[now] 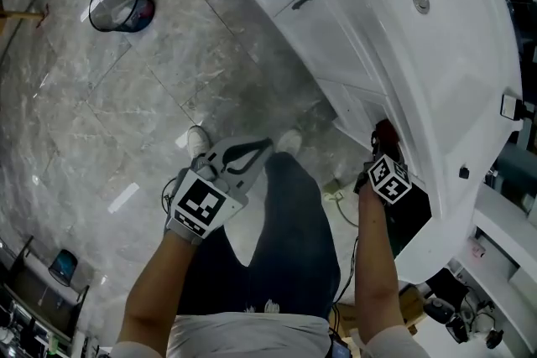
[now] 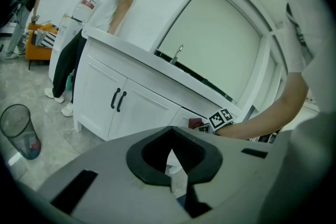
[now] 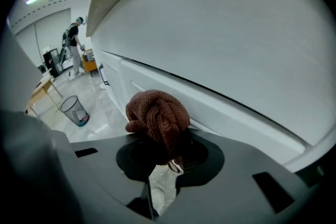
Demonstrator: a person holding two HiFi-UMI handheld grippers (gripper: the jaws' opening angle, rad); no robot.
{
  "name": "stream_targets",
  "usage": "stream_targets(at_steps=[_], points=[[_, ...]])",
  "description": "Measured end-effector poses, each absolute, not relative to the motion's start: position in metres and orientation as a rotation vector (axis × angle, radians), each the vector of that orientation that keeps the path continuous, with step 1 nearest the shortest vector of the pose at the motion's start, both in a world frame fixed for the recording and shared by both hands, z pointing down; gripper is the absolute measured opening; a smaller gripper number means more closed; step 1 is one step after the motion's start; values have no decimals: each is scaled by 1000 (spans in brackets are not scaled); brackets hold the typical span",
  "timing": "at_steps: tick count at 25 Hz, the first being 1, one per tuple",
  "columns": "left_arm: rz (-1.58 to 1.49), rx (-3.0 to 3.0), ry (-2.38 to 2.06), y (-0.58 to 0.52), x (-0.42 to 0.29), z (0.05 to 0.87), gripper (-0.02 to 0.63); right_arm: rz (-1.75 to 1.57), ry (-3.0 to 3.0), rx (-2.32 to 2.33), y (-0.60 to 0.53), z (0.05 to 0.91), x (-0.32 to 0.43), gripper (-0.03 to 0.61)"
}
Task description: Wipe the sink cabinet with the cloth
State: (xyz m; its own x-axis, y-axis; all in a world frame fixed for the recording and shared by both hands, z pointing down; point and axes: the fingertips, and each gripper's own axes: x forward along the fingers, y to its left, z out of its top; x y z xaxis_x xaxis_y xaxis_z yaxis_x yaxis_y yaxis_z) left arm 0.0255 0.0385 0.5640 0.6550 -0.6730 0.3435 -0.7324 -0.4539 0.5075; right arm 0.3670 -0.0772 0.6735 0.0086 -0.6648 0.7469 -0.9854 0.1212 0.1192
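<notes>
Reading left to right, we find our left gripper point(image 1: 247, 155) held well apart from the cabinet point(image 1: 327, 29), its jaws closed on nothing. Our right gripper point(image 1: 379, 148) is clamped on the cloth point(image 3: 157, 115), a brown knitted wad bunched at the jaw tips and brought up to the cabinet's front; whether it touches the panel we cannot tell. We judge the cloth light, soft and limp, prone to folding under pressure. A hold deep in the bunch, leaving a pad beyond the jaws, should suit wiping.
</notes>
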Motion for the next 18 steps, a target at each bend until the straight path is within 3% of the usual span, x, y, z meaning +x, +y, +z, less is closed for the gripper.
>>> stream_targets(at_steps=[7,18], points=[[120,2234,-1114,36,4,566,9,618,-1883,1503,-116,671,282,86],[121,2261,-1145,30,-35,545,9,782,-2023,1580,-110,634,233,86]])
